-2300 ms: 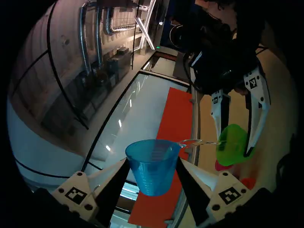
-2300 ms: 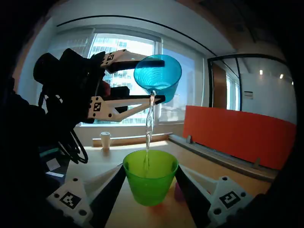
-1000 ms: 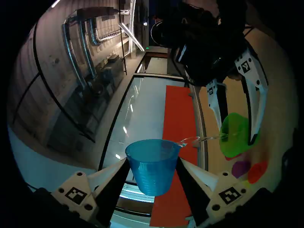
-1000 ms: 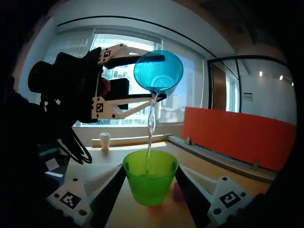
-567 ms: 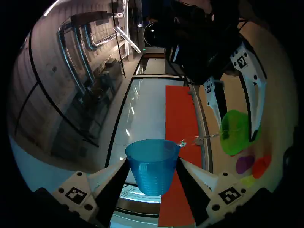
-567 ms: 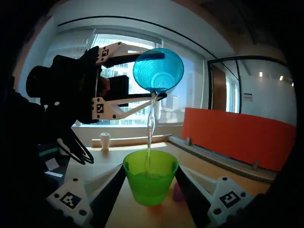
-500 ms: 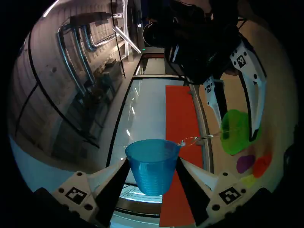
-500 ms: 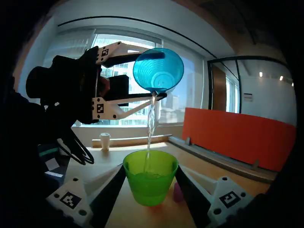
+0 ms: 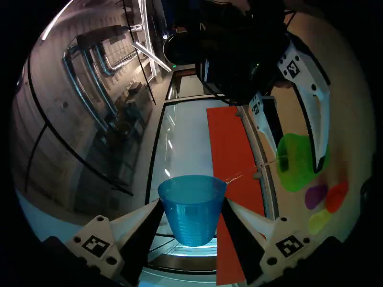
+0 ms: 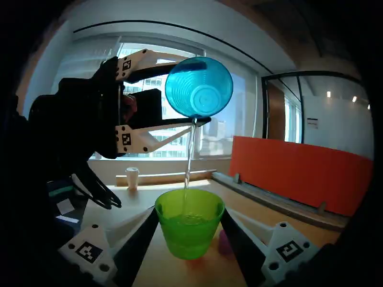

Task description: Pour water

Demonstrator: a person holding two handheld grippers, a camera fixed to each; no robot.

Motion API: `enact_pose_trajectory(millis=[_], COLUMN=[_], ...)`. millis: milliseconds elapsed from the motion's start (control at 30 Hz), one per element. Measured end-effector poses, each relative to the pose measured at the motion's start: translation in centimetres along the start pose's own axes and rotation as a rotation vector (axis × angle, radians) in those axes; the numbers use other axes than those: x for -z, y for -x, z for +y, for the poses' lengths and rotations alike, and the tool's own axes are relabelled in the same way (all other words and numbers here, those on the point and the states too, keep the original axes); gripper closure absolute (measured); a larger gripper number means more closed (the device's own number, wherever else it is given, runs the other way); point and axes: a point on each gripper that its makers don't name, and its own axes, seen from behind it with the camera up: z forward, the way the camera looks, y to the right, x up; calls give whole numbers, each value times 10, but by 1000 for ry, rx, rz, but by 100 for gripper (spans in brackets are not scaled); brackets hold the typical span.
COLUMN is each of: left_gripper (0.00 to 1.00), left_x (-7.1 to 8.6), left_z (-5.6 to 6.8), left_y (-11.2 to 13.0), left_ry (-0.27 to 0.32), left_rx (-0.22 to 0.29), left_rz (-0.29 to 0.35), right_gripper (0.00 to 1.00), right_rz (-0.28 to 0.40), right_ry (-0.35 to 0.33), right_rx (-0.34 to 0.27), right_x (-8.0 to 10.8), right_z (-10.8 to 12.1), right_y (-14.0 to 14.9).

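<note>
Overhead, left gripper point(image 9: 192, 204) pinching tipped blue cup point(image 9: 192, 222), stream point(image 10: 190, 153) entering green cup point(image 10: 189, 237), pinched by right gripper point(image 10: 189, 211).

No words, numbers or brand names can be read anywhere. The left tongs point(image 9: 191, 203) and the right tongs point(image 10: 189, 210) each carry square black-and-white coded markers point(image 10: 86, 251). These are block patterns with no letters or digits. In the right gripper view a small white notice point(image 10: 312, 119) hangs on the far wall at the right, and its print is too small to make out.
</note>
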Motion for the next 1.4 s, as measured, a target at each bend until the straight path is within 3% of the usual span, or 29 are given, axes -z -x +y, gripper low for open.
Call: enact_pose_trajectory(millis=[367,567,867,1400], left_gripper=[17,17,17,17], left_x=[1,0,-1,-2], left_z=[3,5,10,14], left_y=[-3,-2,6,24], left_ry=[-2,5,25,38], left_rx=[-31,23,286,888], left_rz=[5,12,12,-20], right_gripper=[10,10,10,10], right_rz=[1,3,9,30], right_ry=[3,4,7,13], right_rx=[0,0,2,1], right_x=[1,1,0,1], right_z=[0,0,1,3], right_y=[0,-2,-2,-9])
